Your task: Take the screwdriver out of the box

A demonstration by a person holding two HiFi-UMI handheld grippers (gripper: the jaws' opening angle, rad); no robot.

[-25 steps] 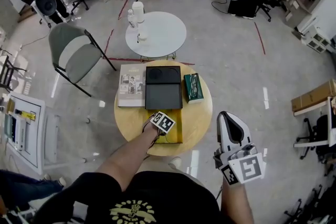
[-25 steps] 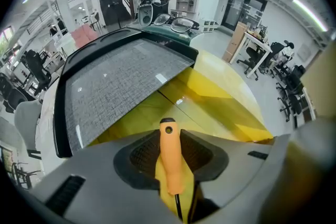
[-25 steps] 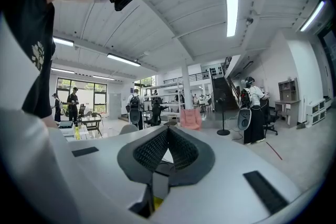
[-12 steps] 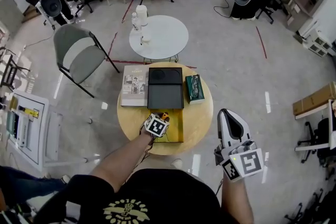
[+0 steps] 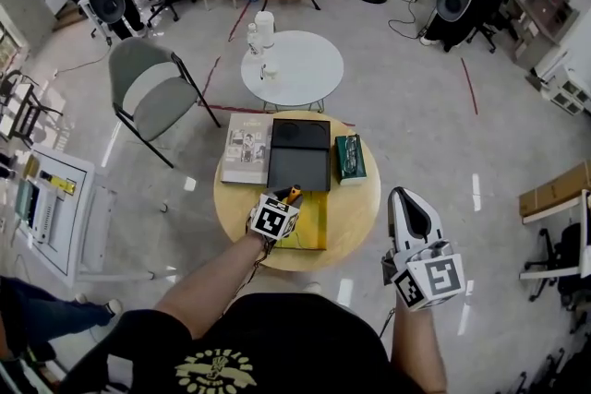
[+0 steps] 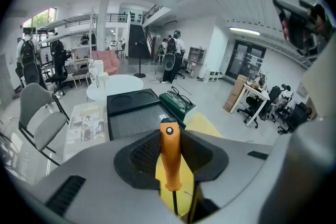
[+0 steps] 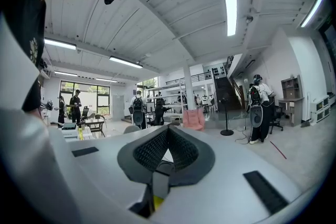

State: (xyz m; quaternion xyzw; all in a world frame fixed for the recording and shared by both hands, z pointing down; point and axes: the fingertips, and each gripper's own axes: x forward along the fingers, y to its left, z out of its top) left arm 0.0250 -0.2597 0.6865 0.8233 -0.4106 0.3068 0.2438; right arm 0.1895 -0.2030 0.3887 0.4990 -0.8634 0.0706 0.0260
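Observation:
An orange-handled screwdriver (image 6: 170,160) stands upright between the black pads of my left gripper (image 6: 170,136), which is shut on its handle; the thin metal shaft points down. In the head view the left gripper (image 5: 284,201) hangs over the near end of the open yellow box (image 5: 312,231), and the orange handle (image 5: 294,193) pokes out past its marker cube. My right gripper (image 5: 411,208) is held off the table's right edge, its jaws together and empty. In the right gripper view (image 7: 168,134) it looks out level across the room.
On the round wooden table (image 5: 358,217) lie a black tray-like case (image 5: 298,157), a magazine (image 5: 245,149) and a green box with glasses (image 5: 350,159). Beyond it stand a white round table (image 5: 295,67) and a grey folding chair (image 5: 148,88). People are working at the far edges of the room.
My left gripper has lifted out of the yellow box with the screwdriver in it, and the orange handle now shows. The right gripper has kept still.

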